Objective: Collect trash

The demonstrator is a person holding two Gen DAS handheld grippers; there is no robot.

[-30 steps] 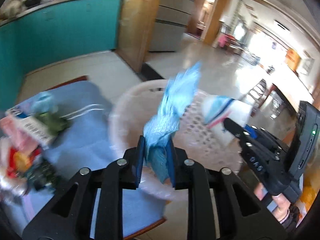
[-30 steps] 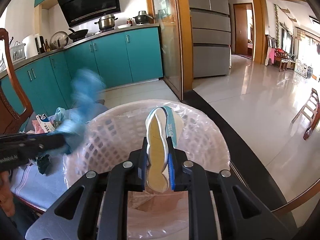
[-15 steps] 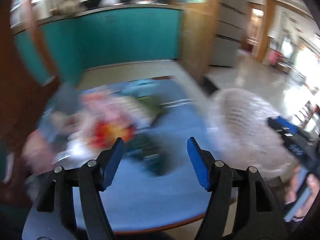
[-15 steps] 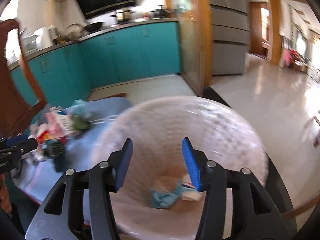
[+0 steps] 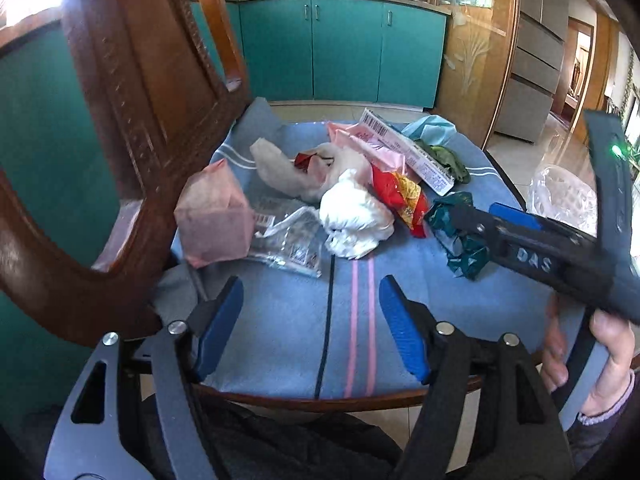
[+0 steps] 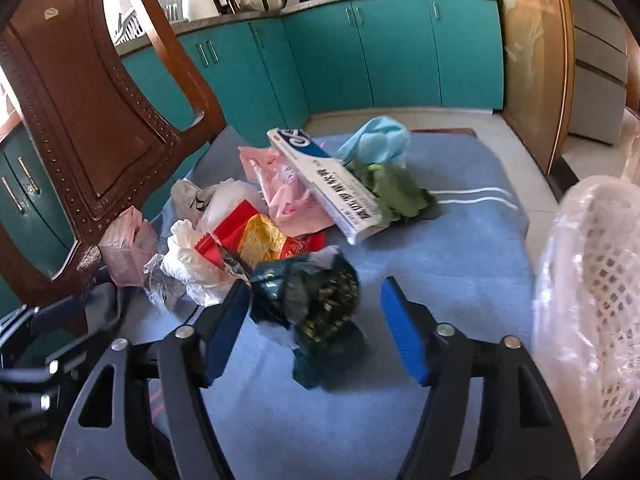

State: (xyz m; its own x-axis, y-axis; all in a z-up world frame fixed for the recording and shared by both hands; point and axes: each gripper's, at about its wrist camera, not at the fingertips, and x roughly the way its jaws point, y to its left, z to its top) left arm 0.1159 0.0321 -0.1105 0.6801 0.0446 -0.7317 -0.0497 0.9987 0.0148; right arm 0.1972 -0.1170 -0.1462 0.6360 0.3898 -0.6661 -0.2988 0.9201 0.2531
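Observation:
A pile of trash lies on a blue cloth (image 5: 280, 320): a pink bag (image 5: 214, 216), a white crumpled bag (image 5: 352, 216), a red snack wrapper (image 5: 404, 196), a white carton (image 5: 408, 152) and a dark green wrapper (image 6: 316, 292). My left gripper (image 5: 310, 322) is open and empty, in front of the pile. My right gripper (image 6: 314, 326) is open, its blue pads either side of the dark green wrapper. It also shows in the left wrist view (image 5: 472, 220). The white lined basket (image 6: 596, 280) stands at the right.
A carved wooden chair back (image 5: 132, 120) rises at the left of the table. Teal cabinets (image 5: 340, 48) line the far wall. A light blue mask (image 6: 380, 136) and green scrap (image 6: 400, 196) lie at the pile's far side. The table's wooden edge (image 5: 320, 400) is near me.
Both grippers opened and dropped their trash into the basket, then swung left from the basket to the pile. The right gripper now straddles the dark green wrapper.

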